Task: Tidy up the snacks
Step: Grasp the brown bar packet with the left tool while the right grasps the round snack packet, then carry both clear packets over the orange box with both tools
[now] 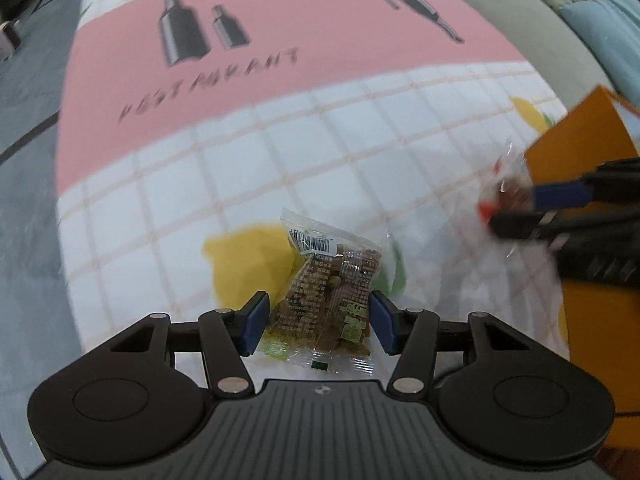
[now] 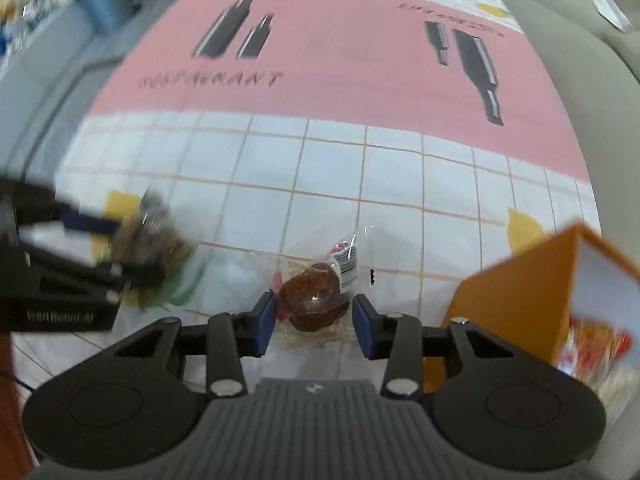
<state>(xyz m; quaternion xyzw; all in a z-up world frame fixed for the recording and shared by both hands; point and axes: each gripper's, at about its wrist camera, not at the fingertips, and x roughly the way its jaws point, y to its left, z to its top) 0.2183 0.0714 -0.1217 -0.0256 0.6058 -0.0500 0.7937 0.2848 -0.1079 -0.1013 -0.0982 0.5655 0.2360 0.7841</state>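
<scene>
We see the left gripper [image 1: 318, 322], jaws parted, straddling a brown snack packet [image 1: 328, 288] on the surface [image 1: 160, 200]; the right gripper [image 2: 314, 322] likewise brackets a clear-wrapped snack [image 2: 316, 300] beside the orange box [image 2: 516, 296].

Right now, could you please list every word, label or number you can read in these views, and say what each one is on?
"RESTAURANT", blurred but legible: pink band of the tablecloth.
Small line above the printed knives: too blurred.
Barcode label on the brown snack packet: digits too small.
Barcode on the round snack packet: unreadable.
Lettering on the left gripper body: too blurred.
</scene>
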